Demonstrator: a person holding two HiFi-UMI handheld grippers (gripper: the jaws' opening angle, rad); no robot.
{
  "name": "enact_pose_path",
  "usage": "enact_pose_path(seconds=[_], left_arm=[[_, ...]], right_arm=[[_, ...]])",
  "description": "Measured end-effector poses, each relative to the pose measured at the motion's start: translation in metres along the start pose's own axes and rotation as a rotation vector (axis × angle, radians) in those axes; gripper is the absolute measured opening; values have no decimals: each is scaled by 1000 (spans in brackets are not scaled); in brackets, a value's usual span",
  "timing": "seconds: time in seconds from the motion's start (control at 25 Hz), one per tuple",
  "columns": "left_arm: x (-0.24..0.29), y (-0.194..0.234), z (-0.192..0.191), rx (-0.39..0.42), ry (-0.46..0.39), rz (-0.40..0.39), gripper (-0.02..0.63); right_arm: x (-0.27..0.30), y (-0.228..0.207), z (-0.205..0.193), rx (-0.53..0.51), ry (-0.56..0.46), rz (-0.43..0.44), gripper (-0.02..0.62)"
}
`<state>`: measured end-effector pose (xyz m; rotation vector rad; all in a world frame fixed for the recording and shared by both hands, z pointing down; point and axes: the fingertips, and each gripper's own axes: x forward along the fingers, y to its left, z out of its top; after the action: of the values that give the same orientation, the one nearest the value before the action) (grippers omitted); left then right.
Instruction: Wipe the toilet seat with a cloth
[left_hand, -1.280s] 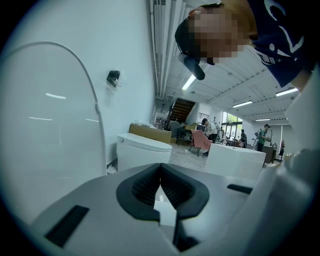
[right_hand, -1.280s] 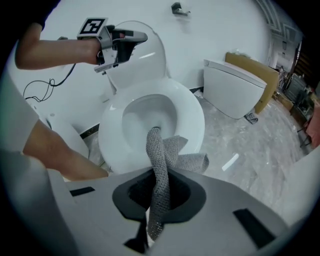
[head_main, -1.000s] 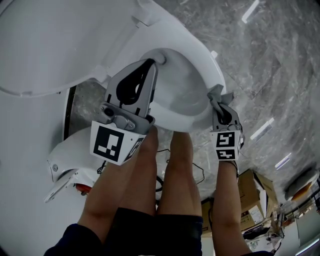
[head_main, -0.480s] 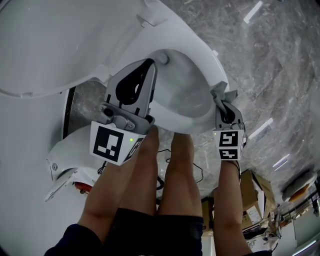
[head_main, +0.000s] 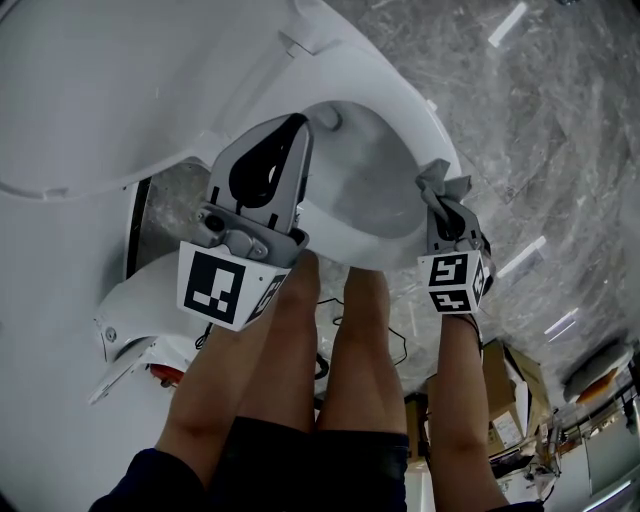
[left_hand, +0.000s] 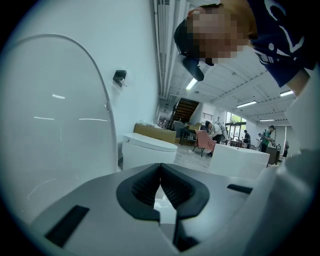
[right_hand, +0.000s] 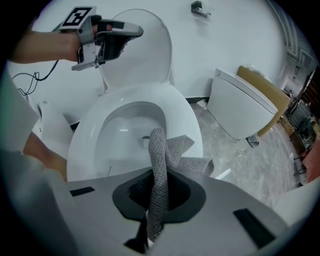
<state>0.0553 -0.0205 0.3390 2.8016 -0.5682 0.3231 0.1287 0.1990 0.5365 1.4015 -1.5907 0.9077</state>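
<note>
A white toilet stands with its lid (head_main: 120, 90) raised and its seat (head_main: 425, 150) down over the bowl. My right gripper (head_main: 434, 198) is shut on a grey woven cloth (head_main: 441, 184) at the seat's right rim; whether the cloth touches the seat I cannot tell. In the right gripper view the cloth (right_hand: 162, 150) sticks up from the shut right gripper (right_hand: 159, 182), above the seat (right_hand: 187, 125). My left gripper (head_main: 300, 124) hovers over the bowl, shut and holding nothing. It shows shut (left_hand: 160, 169) beside the lid (left_hand: 50, 130), and as the left gripper (right_hand: 136, 32) at the upper left.
A second white toilet (right_hand: 240, 110) stands to the right on the shiny marbled floor (head_main: 540, 120). A low white fixture (head_main: 130, 300) and a black cable (head_main: 330, 300) lie beside my legs. Cardboard boxes (head_main: 510, 375) sit behind. People stand far off in the hall (left_hand: 215, 132).
The right gripper with the cloth has shifted slightly along the seat's right rim. The left gripper has hardly moved.
</note>
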Motion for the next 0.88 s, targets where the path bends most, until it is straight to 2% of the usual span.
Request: enact_pose_path(seconds=[0.2,0.32,0.52,0.68,0.76,0.88], left_arm=[[-2,1,-1,-4,3,5,20],[-3,1,-5,-5,9,6,20],[-2,4,-6,-10,13,12,20],[2,5,-2,-13,3,12,20],[4,6,0,-14,-1,12,20],[5,7,0,-14,0,12,20]], right_arm=[[31,-1,45,-35,-33,6,29],[34,-3,52,10,-54,5,29],[6,-8,17,53,-21,-28,29],[-20,-20,-23,152,25,-67,29],[-24,-25,-29,194,35,-69,29],[-17,-31,-16,192,26,-77,29]])
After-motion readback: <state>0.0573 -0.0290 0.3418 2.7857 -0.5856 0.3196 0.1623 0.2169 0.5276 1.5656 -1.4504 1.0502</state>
